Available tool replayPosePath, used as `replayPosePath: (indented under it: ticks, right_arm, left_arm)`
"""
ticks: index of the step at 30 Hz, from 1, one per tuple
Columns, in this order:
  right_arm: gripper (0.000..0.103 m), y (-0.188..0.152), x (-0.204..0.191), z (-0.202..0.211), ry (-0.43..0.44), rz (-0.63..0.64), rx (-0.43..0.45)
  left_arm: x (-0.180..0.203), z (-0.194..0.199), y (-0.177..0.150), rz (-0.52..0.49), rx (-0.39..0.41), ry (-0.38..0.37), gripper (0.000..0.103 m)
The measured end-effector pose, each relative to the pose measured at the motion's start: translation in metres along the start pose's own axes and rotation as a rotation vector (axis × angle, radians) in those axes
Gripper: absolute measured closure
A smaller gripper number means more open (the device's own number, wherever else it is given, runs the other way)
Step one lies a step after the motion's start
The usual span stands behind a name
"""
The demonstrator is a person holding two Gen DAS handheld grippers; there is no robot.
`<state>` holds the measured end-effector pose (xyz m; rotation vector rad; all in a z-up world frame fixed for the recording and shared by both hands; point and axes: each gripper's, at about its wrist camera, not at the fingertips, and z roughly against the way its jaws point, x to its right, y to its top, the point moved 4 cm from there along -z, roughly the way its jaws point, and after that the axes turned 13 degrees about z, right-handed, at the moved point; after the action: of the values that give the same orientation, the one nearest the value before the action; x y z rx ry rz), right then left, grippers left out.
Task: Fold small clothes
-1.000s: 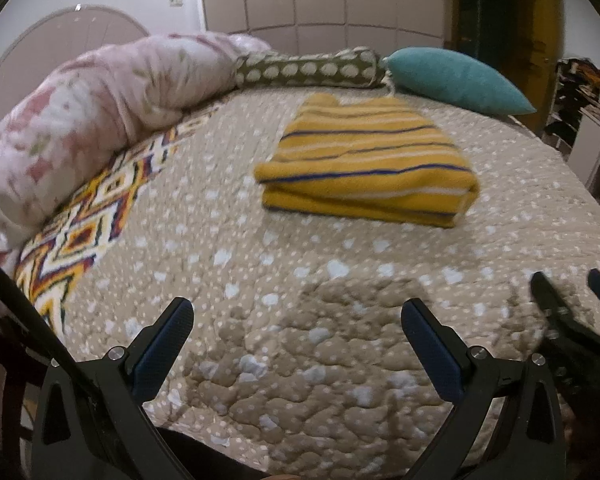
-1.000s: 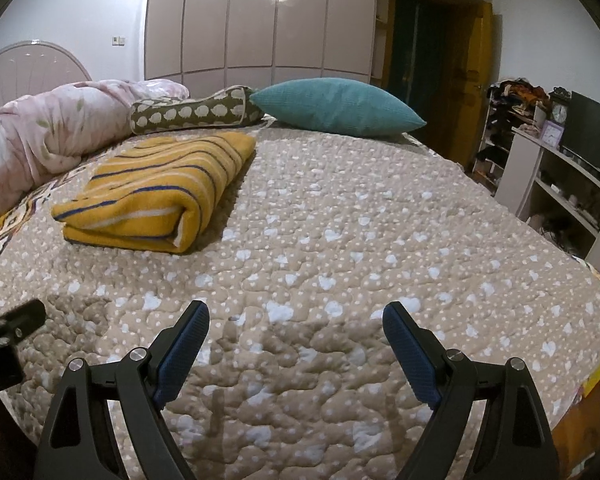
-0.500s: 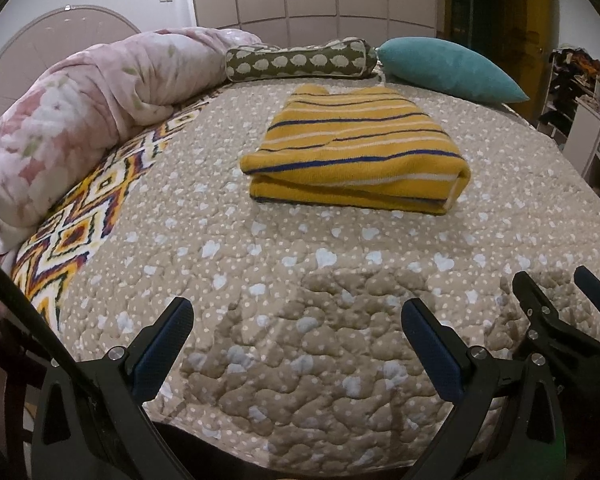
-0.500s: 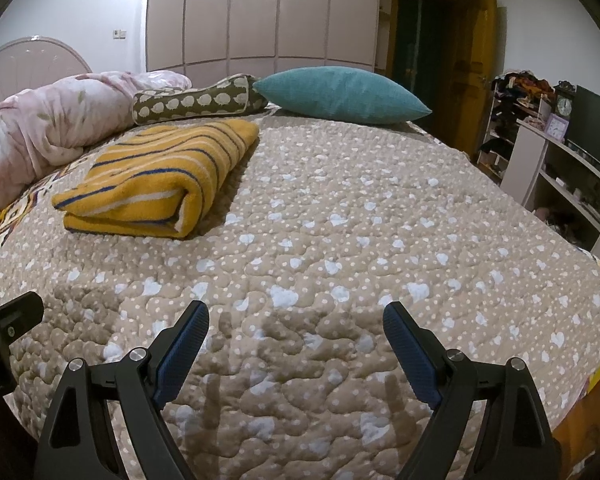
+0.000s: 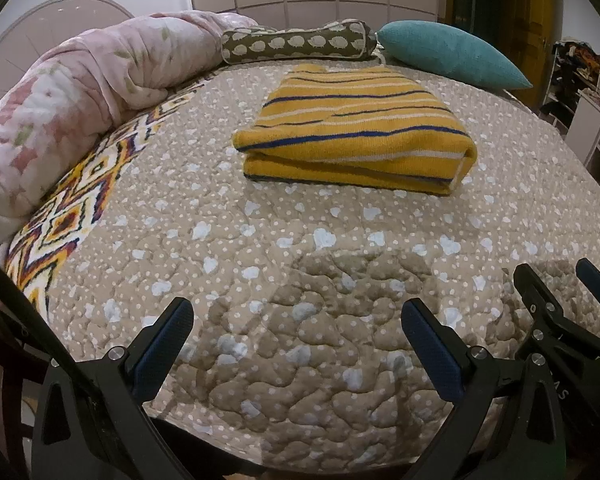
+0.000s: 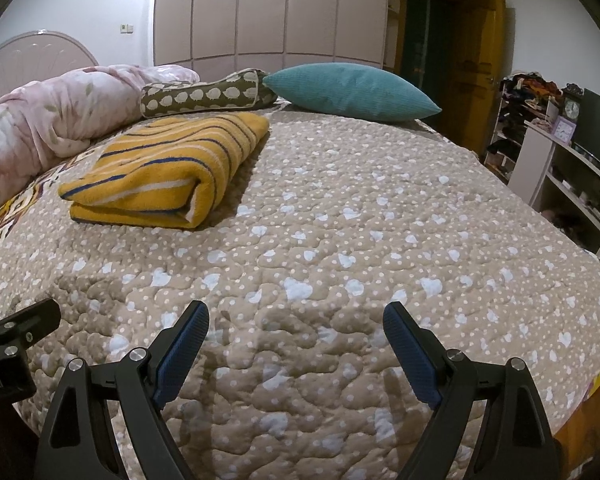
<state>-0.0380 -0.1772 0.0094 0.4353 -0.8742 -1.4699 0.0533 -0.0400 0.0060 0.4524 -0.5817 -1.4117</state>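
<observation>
A yellow garment with blue and white stripes (image 5: 356,136) lies folded in a flat rectangle on the beige quilted bedspread (image 5: 300,280). It also shows in the right wrist view (image 6: 168,172), at the left. My left gripper (image 5: 296,320) is open and empty, well short of the garment, above the bed's near edge. My right gripper (image 6: 296,320) is open and empty too, over bare quilt to the right of the garment. The right gripper also shows at the right edge of the left wrist view (image 5: 556,292).
A pink floral duvet (image 5: 80,100) is bunched along the left side. A brown patterned bolster (image 5: 300,42) and a teal pillow (image 5: 448,54) lie at the far edge. White shelves (image 6: 572,184) and a doorway stand to the right of the bed.
Both grippers have drawn back and risen a little from the bed, so the folded garment sits farther off. Both stay open. The garment has not moved.
</observation>
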Motion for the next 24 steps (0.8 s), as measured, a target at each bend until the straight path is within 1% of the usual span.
replayPosePath:
  ticks: [2,3,5,7,8,9,10,20,24]
  right_arm:
    - [0.011,0.000,0.000,0.000,0.002,0.000,-0.001]
    - [0.011,0.000,0.000,0.000,0.002,0.001,-0.001]
    - [0.011,0.000,-0.001,0.000,0.004,0.004,0.000]
    - [0.011,0.000,-0.002,0.000,0.005,0.007,-0.001]
    - [0.011,0.000,-0.002,0.000,0.005,0.010,-0.001]
    - [0.011,0.000,-0.003,0.000,0.006,0.012,-0.002]
    - [0.011,0.000,-0.003,0.000,0.007,0.012,-0.003]
    - [0.011,-0.001,-0.006,-0.001,0.015,0.020,-0.005]
    - [0.011,0.004,-0.006,-0.004,0.024,0.024,-0.008]
  left_arm:
    - [0.000,-0.003,0.001,0.004,-0.004,-0.003,0.000]
    - [0.002,-0.010,0.008,0.005,-0.009,-0.006,0.000]
    - [0.001,-0.009,0.005,0.009,-0.015,-0.008,0.000]
    - [-0.004,0.004,-0.011,0.014,-0.016,-0.005,0.000]
    - [-0.005,0.007,-0.015,0.016,-0.017,-0.003,0.000]
    - [-0.005,0.003,-0.012,0.017,-0.020,-0.003,0.000]
    - [-0.009,0.014,-0.023,0.021,-0.019,-0.002,0.000]
    - [-0.011,0.007,-0.017,0.025,-0.017,0.001,0.000]
    - [-0.019,0.006,-0.003,0.047,0.010,0.013,0.000]
